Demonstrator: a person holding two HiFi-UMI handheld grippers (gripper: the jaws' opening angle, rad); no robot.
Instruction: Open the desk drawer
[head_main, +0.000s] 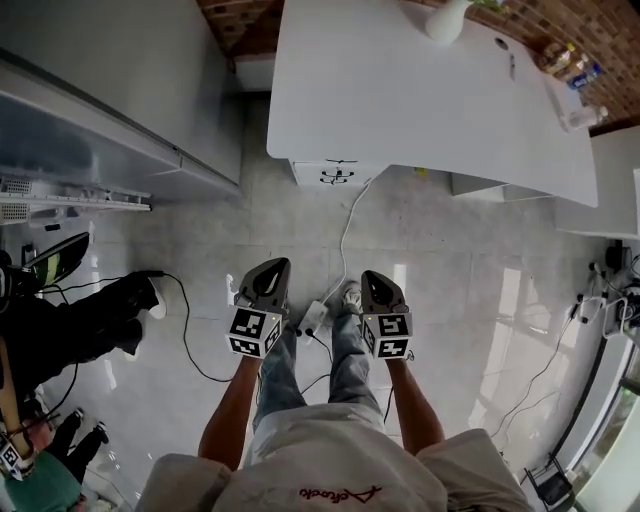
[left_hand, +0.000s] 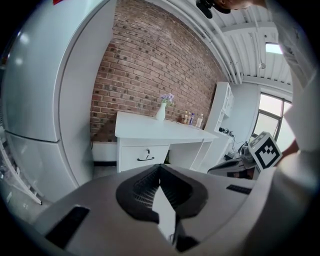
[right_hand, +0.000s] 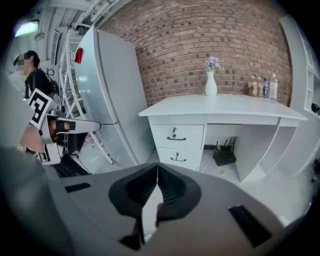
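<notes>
**Position check before the approach**

1. Nearest to you, the left hand-held gripper (head_main: 270, 265) and the right hand-held gripper (head_main: 373, 277) are held side by side at waist level. Both are closed, tips together, with nothing between them.
2. Beyond the tips lies a stretch of bare floor (head_main: 440, 250), crossed by a white cable (head_main: 345, 235). Neither hand-held gripper is close to the desk; both are well apart from it.
3. The task's thing lies straight ahead, under the left end of the worktop (right_hand: 225, 107). There an upper drawer (right_hand: 192, 135) sits above a lower drawer (right_hand: 192, 154). Both appear fully closed.
4. In the head view the drawers fall between your two hands, a little closer to the right one. Judge the right hand the better placed, though only slightly.
5. Each handle (right_hand: 176, 139) lies level, its long axis along the front edge of the worktop. The seam between the closed tips stands upright, across that axis. Expect to open the tips and probably roll the wrist, or hook the handle, before pulling toward yourself.
</notes>
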